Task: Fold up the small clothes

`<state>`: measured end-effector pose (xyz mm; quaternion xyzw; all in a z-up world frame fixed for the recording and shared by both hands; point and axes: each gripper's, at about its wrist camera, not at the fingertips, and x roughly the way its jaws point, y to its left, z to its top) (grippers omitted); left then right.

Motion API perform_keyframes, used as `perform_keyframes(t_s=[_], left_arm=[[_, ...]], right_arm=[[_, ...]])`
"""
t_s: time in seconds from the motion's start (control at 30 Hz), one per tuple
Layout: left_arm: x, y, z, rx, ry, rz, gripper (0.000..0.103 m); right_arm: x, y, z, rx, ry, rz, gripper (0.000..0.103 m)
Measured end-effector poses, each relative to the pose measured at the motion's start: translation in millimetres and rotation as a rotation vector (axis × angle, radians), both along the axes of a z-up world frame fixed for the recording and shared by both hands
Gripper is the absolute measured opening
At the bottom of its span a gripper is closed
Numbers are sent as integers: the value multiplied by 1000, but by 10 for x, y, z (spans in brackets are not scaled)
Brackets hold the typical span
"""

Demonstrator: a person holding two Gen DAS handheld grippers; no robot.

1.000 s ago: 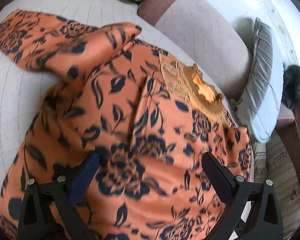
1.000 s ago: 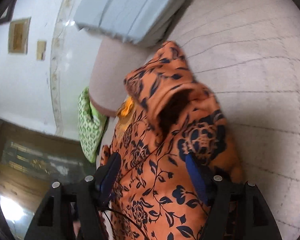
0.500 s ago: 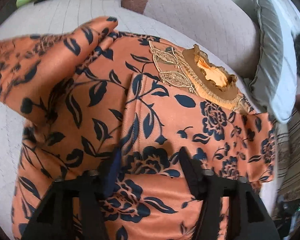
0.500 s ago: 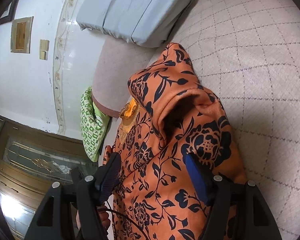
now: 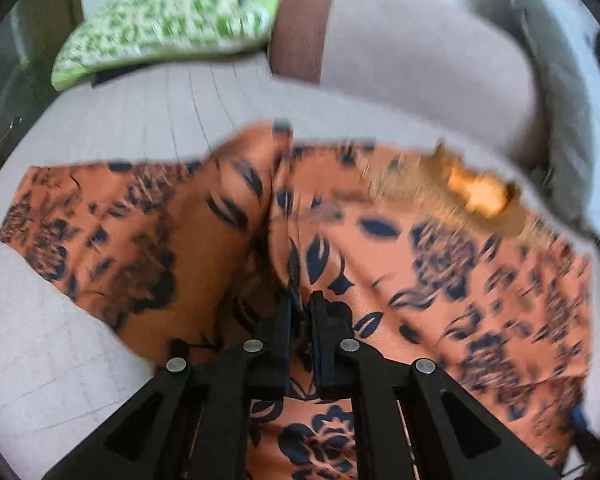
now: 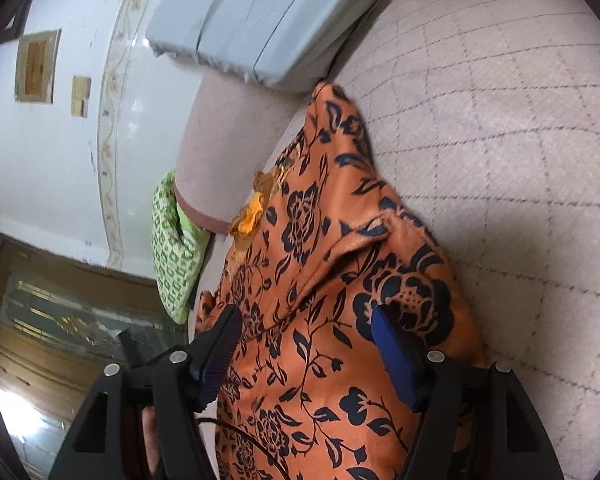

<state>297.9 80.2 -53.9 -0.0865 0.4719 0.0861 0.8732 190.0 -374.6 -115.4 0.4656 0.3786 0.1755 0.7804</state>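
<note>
An orange garment with a dark blue flower print (image 5: 440,264) lies spread on a beige quilted sofa seat (image 5: 148,104). Its gold embroidered neckline (image 5: 476,196) points toward the backrest. My left gripper (image 5: 300,312) is shut on a ridge of the garment's cloth near its middle; the view is blurred. In the right wrist view the garment (image 6: 312,360) lies with one sleeve folded over its body. My right gripper (image 6: 304,332) is open just above the cloth, one finger on each side of the folded part.
A green patterned cushion (image 5: 172,16) lies at the sofa's far left. A grey-blue pillow (image 6: 268,20) leans on the beige backrest (image 5: 420,56). Bare sofa seat (image 6: 500,120) stretches to the right of the garment. A white wall and a wooden door show behind.
My left gripper came down onto the garment and closed, pinching up a fold of cloth. The right gripper stayed open and shifted slightly over the folded sleeve.
</note>
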Motion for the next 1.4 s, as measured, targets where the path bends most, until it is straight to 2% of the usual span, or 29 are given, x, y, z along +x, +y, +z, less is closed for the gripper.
perform_keyframes(t_s=[0.1,0.23,0.3,0.4,0.43,0.47,0.5,0.53,0.57,0.6,0.7,0.73,0.77,0.8,0.83,1.0,1.1,1.17,1.23,1.27,1.3,1.33,1.4], left_arm=[[-55,9,-82,31,-30,-19,18],[-129,103,-50,4,-41,-45,20],[-149,187,-55,-10,-43,-34,31],[-193,251,-94,-6,-52,-36,34],[-263,230,-56,-2,-57,-39,34],[-290,235,-48,2,-62,-45,34],[-304,238,-46,2,-64,-50,37],[-258,197,-75,-8,-66,-56,40],[-255,185,-80,-24,-66,-68,47],[-266,173,-80,-26,-68,-78,48],[-309,173,-63,-14,-72,-96,48],[-339,207,-41,-28,-75,-92,48],[-357,230,-20,-36,-78,-85,48],[-392,266,13,-46,-84,-76,48],[-446,307,72,-57,-103,-69,48],[-574,343,211,-78,-149,-68,54],[-558,280,221,-74,-156,-87,54],[-494,236,189,-80,-153,-95,56],[-407,214,93,-87,-118,-91,59],[-368,213,29,-82,-87,-83,59],[-332,222,-47,-79,-50,-76,59],[-335,226,-65,-81,-54,-79,59],[-358,205,-45,-56,-78,-86,60]], right_arm=[[-3,-59,-47,40,3,-26,71],[112,-150,-139,116,50,-87,73],[234,-150,-123,147,56,-98,73],[416,-165,-124,212,64,-134,73],[465,-169,-74,157,64,-147,62],[466,-214,-22,53,84,-199,25],[436,-284,-22,14,98,-254,17],[381,-404,-94,21,133,-325,17],[355,-439,-145,19,159,-347,17],[333,-437,-199,-9,174,-350,14],[242,-306,-124,-92,148,-307,18],[217,-280,-85,-93,154,-291,27],[203,-259,-55,-78,153,-270,48],[178,-236,-10,-55,143,-242,63],[126,-204,73,-56,129,-227,72],[107,54,529,-179,13,-147,72],[317,111,648,-112,-36,-94,72],[487,93,609,-42,-46,-50,72],[618,17,385,-89,15,-77,72],[619,-110,93,-128,161,-146,70],[568,-177,-39,-60,178,-165,58],[482,-257,-45,-16,159,-185,47],[423,-261,135,-50,143,-172,56]])
